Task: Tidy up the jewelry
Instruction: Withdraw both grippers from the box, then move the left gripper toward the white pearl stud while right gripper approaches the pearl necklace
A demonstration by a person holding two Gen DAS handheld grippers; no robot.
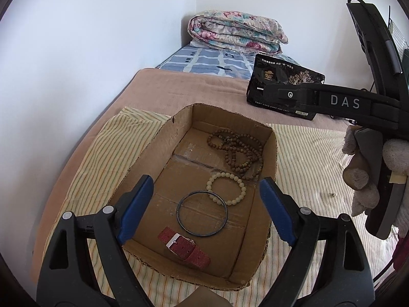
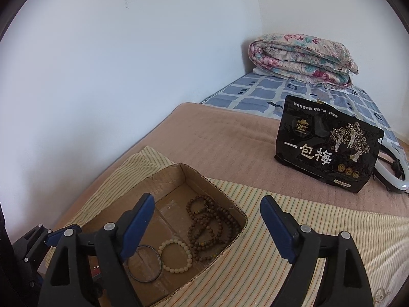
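An open cardboard box [image 1: 271, 153] lies on a striped cloth [image 1: 306, 158] on the bed. Inside it are a brown bead necklace [image 1: 240, 153], a cream bead bracelet [image 1: 227, 189], a dark thin bangle [image 1: 202, 213] and a red watch strap [image 1: 184, 247]. My left gripper [image 1: 207, 180] hovers over the box's near end, jaws wide open and empty. My right gripper [image 2: 205, 199] is also open and empty, above the box's right wall [image 2: 230, 245] and the cloth beside it. A small metallic bit [image 1: 331, 194] lies on the cloth right of the box.
A black snack pouch [image 2: 327, 143] stands on the brown blanket [image 2: 217, 138] behind the box. A folded floral quilt [image 2: 301, 58] sits at the bed's far end by the white wall [image 2: 127, 76]. A gloved hand [image 1: 368, 179] holds the right tool.
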